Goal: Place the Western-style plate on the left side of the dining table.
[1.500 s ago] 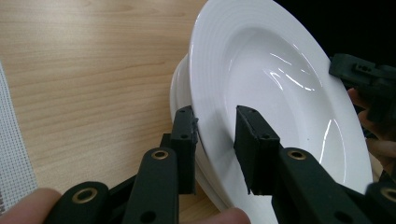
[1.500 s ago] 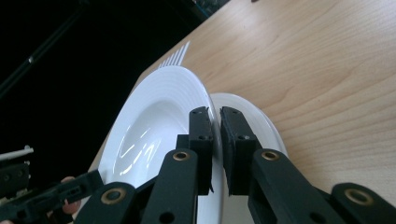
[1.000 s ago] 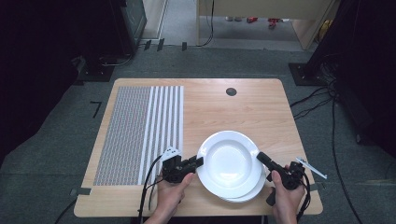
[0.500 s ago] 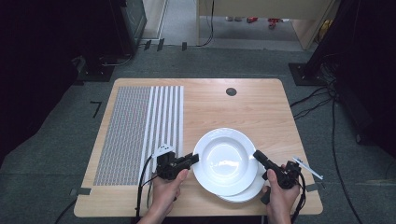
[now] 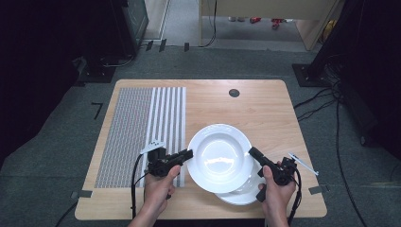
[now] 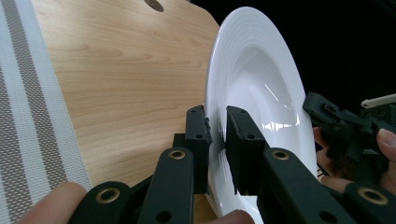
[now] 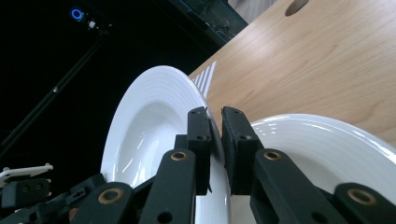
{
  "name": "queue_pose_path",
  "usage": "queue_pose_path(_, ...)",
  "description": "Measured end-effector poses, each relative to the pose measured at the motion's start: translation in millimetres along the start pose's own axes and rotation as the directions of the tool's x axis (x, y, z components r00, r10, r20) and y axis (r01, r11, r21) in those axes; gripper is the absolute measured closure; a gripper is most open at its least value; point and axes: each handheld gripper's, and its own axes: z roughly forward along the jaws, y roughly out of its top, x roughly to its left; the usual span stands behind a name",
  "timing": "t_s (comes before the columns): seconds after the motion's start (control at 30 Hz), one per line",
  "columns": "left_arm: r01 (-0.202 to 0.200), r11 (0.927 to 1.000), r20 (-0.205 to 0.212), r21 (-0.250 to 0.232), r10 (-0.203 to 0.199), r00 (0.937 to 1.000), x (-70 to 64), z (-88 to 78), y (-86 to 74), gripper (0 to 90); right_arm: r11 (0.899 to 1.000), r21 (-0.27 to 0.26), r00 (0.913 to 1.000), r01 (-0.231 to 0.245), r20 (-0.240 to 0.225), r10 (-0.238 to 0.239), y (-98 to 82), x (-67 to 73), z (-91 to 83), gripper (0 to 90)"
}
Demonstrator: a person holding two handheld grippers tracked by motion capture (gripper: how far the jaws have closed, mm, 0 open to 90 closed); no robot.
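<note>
At the 9 o'clock side of the wooden bench point(image 5: 265, 106) lies a striped grey-and-white placemat point(image 5: 137, 127), flat and running from the far edge toward the near one. Just right of the mat's near end, the left gripper point(image 5: 188, 154) is held in the person's left hand point(image 5: 158, 187), its jaws clamped on the 9 o'clock rim of the upper white plate point(image 5: 220, 157). In the left gripper view the two black jaws sit one on each face of that rim, the plate point(image 6: 261, 93) standing edge-on and above the wood.

The upper plate sits toward 6 o'clock on the bench, overlapping a second white plate point(image 5: 243, 195) that rests on the wood beneath and peeks out at 5 o'clock. In the right gripper view this lower plate point(image 7: 322, 154) lies flat below the lifted one point(image 7: 149, 126).

The right gripper point(image 5: 252, 152), in the right hand point(image 5: 274, 191), pinches the upper plate's 3 o'clock rim, jaws closed on it. A dark round hole point(image 5: 234, 92) marks the bench toward 12 o'clock.
</note>
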Motion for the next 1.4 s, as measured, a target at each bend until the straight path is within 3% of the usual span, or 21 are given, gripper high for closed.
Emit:
queue_pose_path(0.37, 0.048, 0.9987, 0.007, -0.018, -0.048, 0.9988, 11.4, -14.4, 14.1, 81.1, 0.999, -0.009, 0.9984, -0.035, -0.044, 0.035, 3.1, 15.4, 19.6, 84.3)
queue_pose_path(0.63, 0.078, 0.9945, -0.006, -0.07, -0.079, 0.9969, 23.9, -33.0, 27.1, 81.5, 0.998, 0.008, 0.9955, -0.054, -0.078, 0.055, -0.9, 29.5, 39.6, 84.8)
queue_pose_path(0.87, 0.105, 0.9903, -0.009, -0.091, -0.106, 0.9943, 36.1, -47.1, 37.3, 81.8, 0.999, 0.022, 0.9953, -0.039, -0.088, 0.04, -2.9, 44.1, 58.4, 84.9)
queue_pose_path(1.4, 0.126, 0.9825, -0.051, -0.137, -0.134, 0.9897, 67.2, -80.2, 58.8, 81.3, 0.998, 0.058, 0.9935, -0.009, -0.112, 0.015, -9.9, 76.7, 106.0, 85.3)
